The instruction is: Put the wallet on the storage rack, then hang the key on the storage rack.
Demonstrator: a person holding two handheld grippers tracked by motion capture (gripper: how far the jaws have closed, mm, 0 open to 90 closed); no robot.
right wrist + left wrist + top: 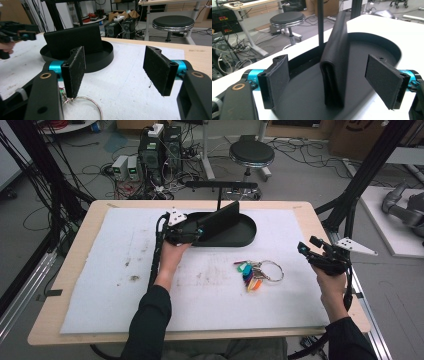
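Observation:
A black wallet point(220, 220) point(335, 67) point(73, 40) stands on its edge in a black oval tray point(245, 232) point(372, 45) point(100, 60) at the back middle of the table. My left gripper point(200, 231) point(327, 65) is open at the tray's left end. The wallet's near end sits between its pads point(278, 75), with a gap on both sides. My right gripper point(306, 245) point(115, 55) hovers open and empty near the table's right edge. A key ring with coloured tags point(255, 272) point(87, 105) lies on the mat between the two hands.
A white mat point(200, 295) covers the wooden table point(75, 270). A black T-shaped stand point(220, 185) rises just behind the tray. Beyond the table are a round stool point(251, 154), computers point(160, 150) and loose cables on the floor.

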